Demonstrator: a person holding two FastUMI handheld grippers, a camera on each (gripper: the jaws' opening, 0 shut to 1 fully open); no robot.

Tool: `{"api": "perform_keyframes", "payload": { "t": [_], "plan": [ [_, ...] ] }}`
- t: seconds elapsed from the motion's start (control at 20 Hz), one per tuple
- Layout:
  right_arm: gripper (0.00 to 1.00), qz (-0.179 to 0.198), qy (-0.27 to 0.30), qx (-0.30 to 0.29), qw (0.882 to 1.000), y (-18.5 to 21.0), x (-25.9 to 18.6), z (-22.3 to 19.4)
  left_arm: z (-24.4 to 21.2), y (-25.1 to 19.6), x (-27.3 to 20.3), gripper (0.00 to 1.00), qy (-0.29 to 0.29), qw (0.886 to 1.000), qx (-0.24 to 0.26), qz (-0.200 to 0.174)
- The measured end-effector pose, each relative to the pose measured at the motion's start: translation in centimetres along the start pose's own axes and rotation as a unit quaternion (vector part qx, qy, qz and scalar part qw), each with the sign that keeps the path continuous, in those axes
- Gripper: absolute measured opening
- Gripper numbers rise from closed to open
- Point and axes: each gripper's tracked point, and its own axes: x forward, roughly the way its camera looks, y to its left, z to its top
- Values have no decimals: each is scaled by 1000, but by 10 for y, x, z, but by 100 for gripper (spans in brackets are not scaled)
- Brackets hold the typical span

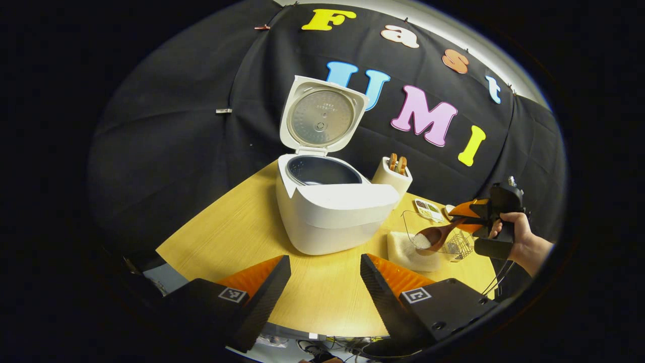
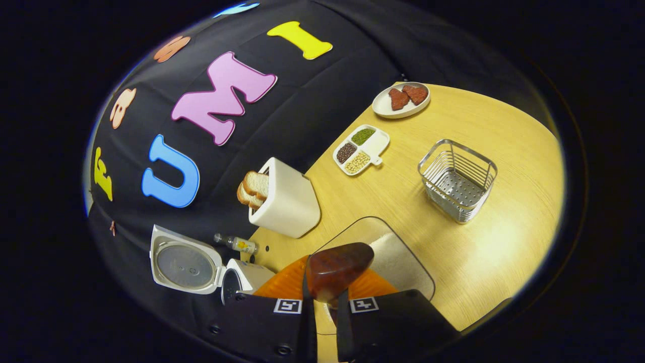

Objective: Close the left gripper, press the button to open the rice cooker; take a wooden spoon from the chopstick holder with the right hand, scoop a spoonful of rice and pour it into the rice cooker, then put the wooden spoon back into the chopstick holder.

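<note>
Wooden spoon (image 1: 437, 235) — clamped in right gripper (image 2: 322, 295)

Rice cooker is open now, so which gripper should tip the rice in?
Right. The right gripper already holds the spoon with rice over the rice tub; the cooker sits beside it. The left gripper is open, holding nothing.

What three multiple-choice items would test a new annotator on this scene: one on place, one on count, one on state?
1. The spoon bowl is over: A the rice tray; B the cooker; C the wire basket.
2. The divided dish holds how many fillings? A two; B three; C five.
3. The cooker lid is: A shut; B off; C open, upright.

Answers: 1 A, rice lies under the bowl. 2 B, three differently coloured sections. 3 C, it stands hinged behind the pot.
</note>
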Motion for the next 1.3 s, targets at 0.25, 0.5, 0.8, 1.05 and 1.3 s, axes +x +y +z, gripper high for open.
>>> {"api": "perform_keyframes", "payload": {
  "t": [0.25, 0.5, 0.8, 1.05, 1.3],
  "plan": [
    [20, -2, -15, 53, 999, -11, -18, 29, -1, -9, 4, 96, 6, 1000, 9, -13],
    [20, 21, -15, 116, 993, 6, -29, 48, 5, -19, 5, 96, -1, 999, 27, -22],
    [20, 62, 5, 150, 987, 55, -30, 48, 3, -15, 5, 98, 0, 1000, 14, -16],
    [20, 103, 40, 169, 979, 107, -21, 26, 3, 3, -1, 96, -3, 1000, 10, 6],
    [20, 147, 78, 198, 966, 165, -10, 0, 4, 20, -9, 96, -7, 1000, -2, 25]
  ]
}}
